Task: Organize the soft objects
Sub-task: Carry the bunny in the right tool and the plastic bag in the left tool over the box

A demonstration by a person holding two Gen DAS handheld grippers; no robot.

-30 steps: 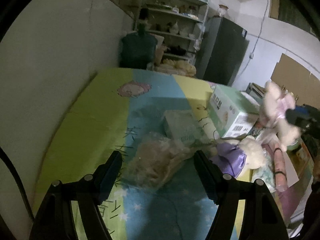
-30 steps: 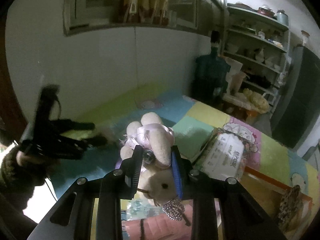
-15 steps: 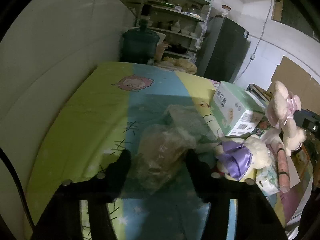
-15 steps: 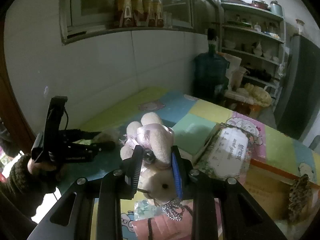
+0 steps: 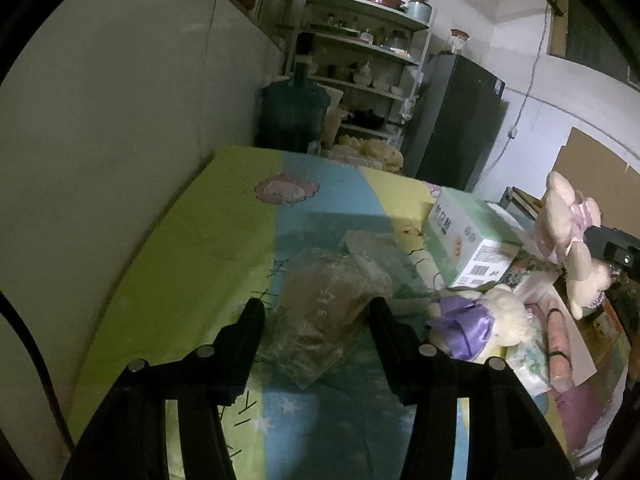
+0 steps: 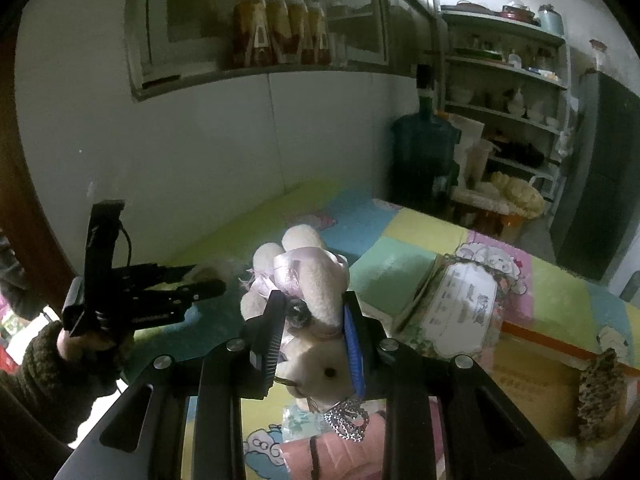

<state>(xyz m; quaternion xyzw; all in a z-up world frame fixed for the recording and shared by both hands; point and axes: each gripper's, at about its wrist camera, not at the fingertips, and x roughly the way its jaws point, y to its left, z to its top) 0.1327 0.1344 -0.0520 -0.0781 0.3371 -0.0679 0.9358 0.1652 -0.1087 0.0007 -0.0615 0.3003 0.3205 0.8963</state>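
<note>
A clear plastic bag with a beige soft toy inside [image 5: 324, 304] lies on the colourful play mat [image 5: 192, 264]. My left gripper [image 5: 316, 316] has it between its fingers, and the jaws are closing with both pads against the bag. The right wrist view shows that gripper [image 6: 208, 280] at the left, held by a sleeved hand [image 6: 76, 344]. My right gripper [image 6: 312, 304] is shut on a cream plush bear with a pink ribbon [image 6: 312, 276] and holds it above the mat. A white plush with a purple bow [image 5: 480, 320] lies to the right of the bag.
A pale green carton [image 5: 468, 240] stands right of the bag, and a flat printed pack [image 6: 460, 304] lies nearby. A blue water jug [image 5: 294, 116], shelves [image 5: 360, 60] and a dark fridge [image 5: 456, 120] stand beyond the mat. A wall [image 5: 120, 140] borders the mat's left side.
The left gripper's fingers have drawn in from wide apart onto the bagged toy. The right gripper still holds the pink-ribbon bear in about the same place.
</note>
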